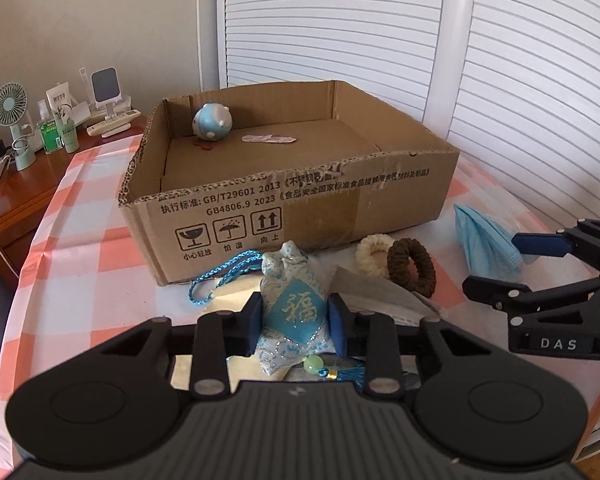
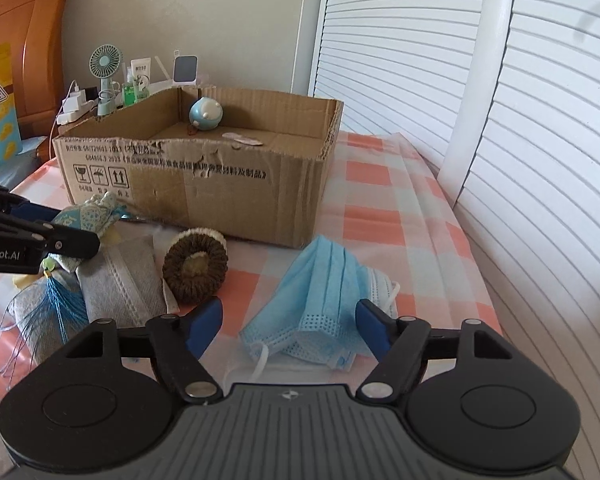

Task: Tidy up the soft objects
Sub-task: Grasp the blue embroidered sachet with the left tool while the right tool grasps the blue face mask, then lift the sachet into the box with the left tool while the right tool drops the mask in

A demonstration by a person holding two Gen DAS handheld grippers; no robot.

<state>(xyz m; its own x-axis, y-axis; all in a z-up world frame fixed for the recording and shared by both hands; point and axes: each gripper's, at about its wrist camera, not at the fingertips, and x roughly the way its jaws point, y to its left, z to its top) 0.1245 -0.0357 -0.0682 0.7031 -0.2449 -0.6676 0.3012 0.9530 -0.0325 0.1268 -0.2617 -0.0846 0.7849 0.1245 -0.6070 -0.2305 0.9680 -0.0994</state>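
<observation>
Start at the left. Your left gripper [image 1: 294,322] has its two pads pressed on the sides of the little blue pouch [image 1: 296,304], so it is grasping it. The pouch lies on the checked cloth [image 1: 72,280], just in front of the near wall of the cardboard box [image 1: 300,204]. It looks soft and stuffed, so it will likely squash a bit and weigh very little. You have it by its fat middle, and that seems a good place. Its blue cord [image 1: 220,276] trails to the left and its tassel [image 2: 60,300] hangs near you, so they may drag or snag when you lift.

Under and beside the pouch lies a grey cloth [image 2: 120,280]. It looks thin and floppy.

Next to the right are two hair ties, a cream one [image 1: 374,256] and a brown one [image 1: 414,266], touching each other. They look fluffy and stretchy. Pinch one side of the ring, not the hole.

Farthest right is the blue face mask [image 2: 320,300], bunched up on the cloth. Your right gripper [image 2: 288,328] is released, with its pads standing wide on either side of the mask's near edge and not squeezing it. The mask is very light and limp. Pinch the thick folded part, because a single loose layer may slip out.
</observation>
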